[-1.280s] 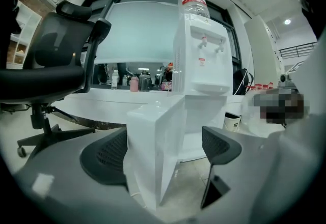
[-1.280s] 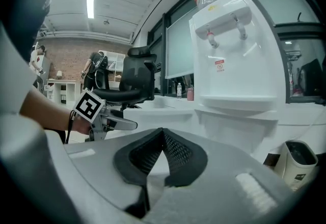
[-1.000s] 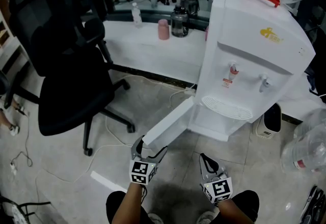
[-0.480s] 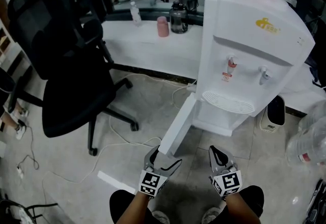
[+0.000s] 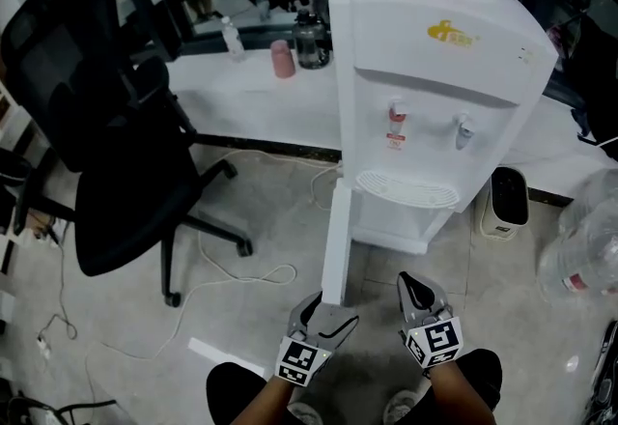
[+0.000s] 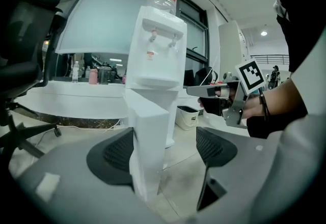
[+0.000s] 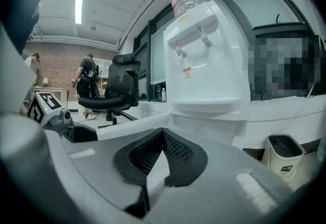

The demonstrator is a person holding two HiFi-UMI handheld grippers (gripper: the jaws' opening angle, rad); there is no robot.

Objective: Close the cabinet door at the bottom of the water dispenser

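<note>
The white water dispenser [image 5: 425, 95] stands ahead, with its bottom cabinet door [image 5: 338, 240] swung open and pointing straight at me. My left gripper [image 5: 323, 317] straddles the door's free edge. In the left gripper view the door [image 6: 147, 141] leans against the left pad [image 6: 114, 159], and a gap separates it from the right pad [image 6: 216, 146]. These jaws are closing. My right gripper [image 5: 420, 297] hovers to the right of the door, in front of the dispenser's base. Its pads [image 7: 175, 154] meet at the tip with nothing between them.
A black office chair [image 5: 116, 143] stands at the left, with a cable [image 5: 261, 273] looping over the floor beside it. Behind is a white counter [image 5: 241, 90] with bottles and a pink cup [image 5: 282, 58]. A small bin [image 5: 504, 203] and a large water bottle [image 5: 584, 259] stand at the right.
The door has swung from slanting left to pointing straight at me. My left gripper moved right along with its free edge. The right gripper shifted a little.
</note>
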